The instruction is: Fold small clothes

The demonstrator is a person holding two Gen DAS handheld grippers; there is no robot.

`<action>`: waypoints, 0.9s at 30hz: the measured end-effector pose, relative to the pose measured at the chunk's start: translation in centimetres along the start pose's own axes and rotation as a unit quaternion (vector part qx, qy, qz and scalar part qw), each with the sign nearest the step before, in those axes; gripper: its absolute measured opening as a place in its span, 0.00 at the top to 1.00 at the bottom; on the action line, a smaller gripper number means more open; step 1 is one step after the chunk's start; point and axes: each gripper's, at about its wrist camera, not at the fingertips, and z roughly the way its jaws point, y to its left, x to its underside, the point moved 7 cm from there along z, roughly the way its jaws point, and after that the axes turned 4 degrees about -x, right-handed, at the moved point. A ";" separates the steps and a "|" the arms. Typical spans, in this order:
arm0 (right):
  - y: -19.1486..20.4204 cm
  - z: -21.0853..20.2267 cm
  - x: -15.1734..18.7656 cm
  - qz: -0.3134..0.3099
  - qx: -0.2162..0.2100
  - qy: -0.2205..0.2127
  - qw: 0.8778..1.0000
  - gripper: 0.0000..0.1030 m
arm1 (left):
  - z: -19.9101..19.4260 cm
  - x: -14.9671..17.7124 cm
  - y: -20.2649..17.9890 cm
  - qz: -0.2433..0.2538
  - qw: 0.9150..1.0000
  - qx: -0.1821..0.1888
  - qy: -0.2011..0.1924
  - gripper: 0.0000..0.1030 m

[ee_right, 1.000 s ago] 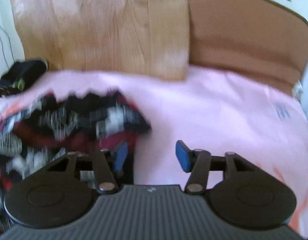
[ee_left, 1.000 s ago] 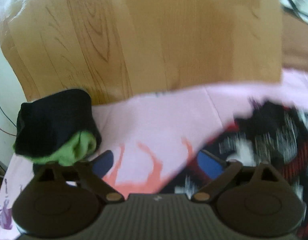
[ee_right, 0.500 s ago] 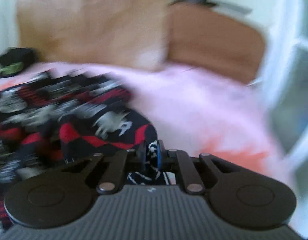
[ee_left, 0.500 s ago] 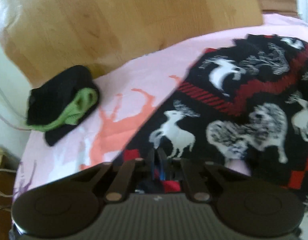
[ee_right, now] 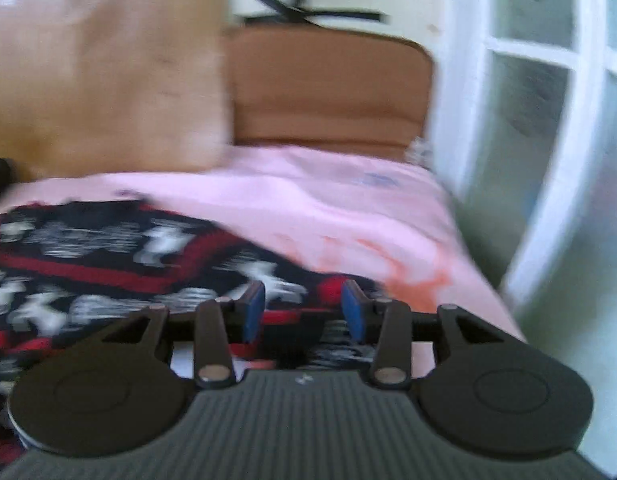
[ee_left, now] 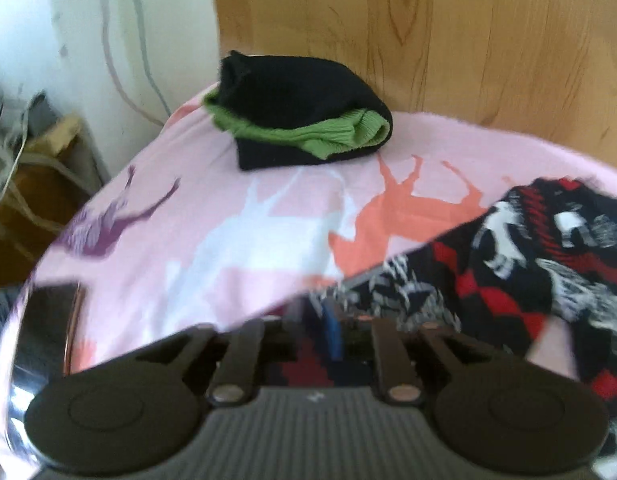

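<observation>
Broadly, largest first:
Pink sheet (ee_left: 244, 264): spread over the whole surface, printed with purple, white and orange animal shapes; a wooden board (ee_left: 448, 36) stands behind it, and in the right wrist view a brown padded backrest (ee_right: 328, 92) beside that board
Patterned knit garment (ee_right: 108, 264): black, red and white, lying on the sheet; in the left wrist view it fills the right side and reaches under the gripper; blurred in both views
Folded black-and-green garment (ee_left: 300, 112): a compact bundle at the far edge of the sheet, close to the board, well apart from the patterned one
Right gripper (ee_right: 304, 312): jaws have just been opening; blue pads stand clearly apart over the patterned garment's near edge; neither pad presses the cloth
Left gripper (ee_left: 348, 332): jaws have just been opening, a narrow gap only; patterned cloth lies at the tips, but blur hides whether it is pinched; I cannot tell
</observation>
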 end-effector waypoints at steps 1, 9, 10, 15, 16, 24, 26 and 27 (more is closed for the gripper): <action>1.2 -0.2 -0.3 -0.014 -0.017 -0.006 1.000 0.53 | -0.8 0.5 0.7 -0.011 1.000 0.008 -0.004 0.65; 8.4 0.0 -0.4 -0.041 -0.117 -0.018 0.992 0.50 | -6.3 5.8 9.2 -0.165 0.986 0.029 -0.017 0.39; 9.1 0.1 -0.1 -0.041 -0.127 -0.016 0.991 0.50 | -6.6 6.5 10.1 -0.185 0.982 0.032 -0.013 0.39; 12.5 0.4 1.7 -0.039 -0.153 0.000 0.987 0.50 | -7.8 10.0 13.0 -0.276 0.960 0.055 -0.002 0.39; 12.8 0.6 2.1 -0.038 -0.157 0.005 0.987 0.50 | -7.6 10.3 13.0 -0.288 0.955 0.066 0.000 0.39; 13.8 0.2 4.6 -0.038 -0.135 0.018 0.990 0.49 | -3.4 10.3 14.3 -0.394 0.917 0.065 -0.011 0.41; 13.6 0.0 5.0 -0.038 -0.129 0.009 0.991 0.48 | -2.7 9.5 14.9 -0.414 0.908 0.057 -0.021 0.56; 13.6 -0.2 5.0 -0.037 -0.128 0.007 0.991 0.48 | -2.1 9.0 15.1 -0.417 0.908 0.049 -0.018 0.70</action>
